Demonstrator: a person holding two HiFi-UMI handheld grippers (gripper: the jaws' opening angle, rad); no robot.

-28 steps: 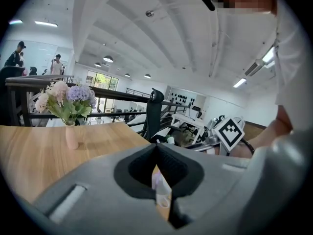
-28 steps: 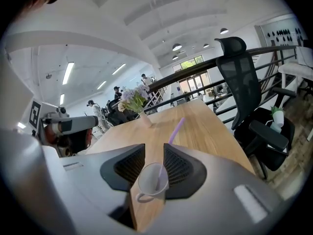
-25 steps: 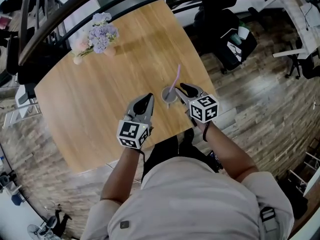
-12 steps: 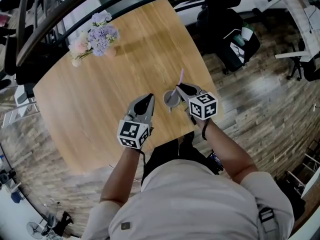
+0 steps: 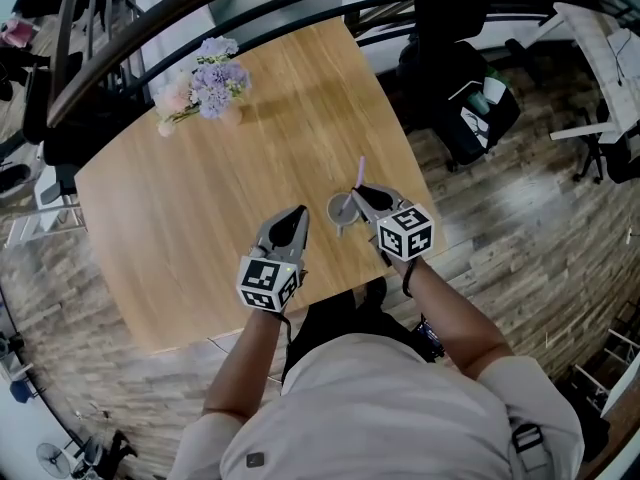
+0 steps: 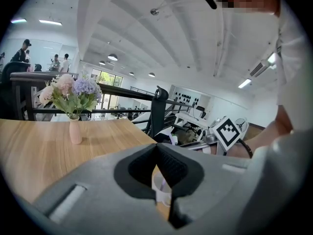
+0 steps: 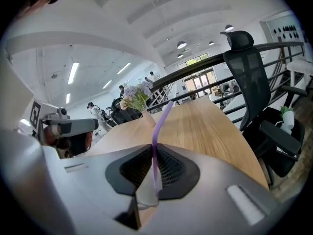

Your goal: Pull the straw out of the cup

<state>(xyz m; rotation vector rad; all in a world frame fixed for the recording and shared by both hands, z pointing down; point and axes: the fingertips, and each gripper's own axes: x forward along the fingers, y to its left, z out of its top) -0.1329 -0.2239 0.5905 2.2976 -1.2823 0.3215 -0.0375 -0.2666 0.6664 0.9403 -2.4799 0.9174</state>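
Standing in the grey cup at the table's 4 o'clock edge, the purple straw was pinched by the right gripper, its jaws just having closed in. The left gripper, at the cup's 9 o'clock, was closed and empty.

We're seeing the straw standing in the cup, cup sitting on the table nr its front-R edge; vase of flowers standing far back-L; office chair sitting beyond, R.

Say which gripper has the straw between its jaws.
The right gripper: its jaws have just been closing and pinch the purple straw; the left gripper is shut, empty.
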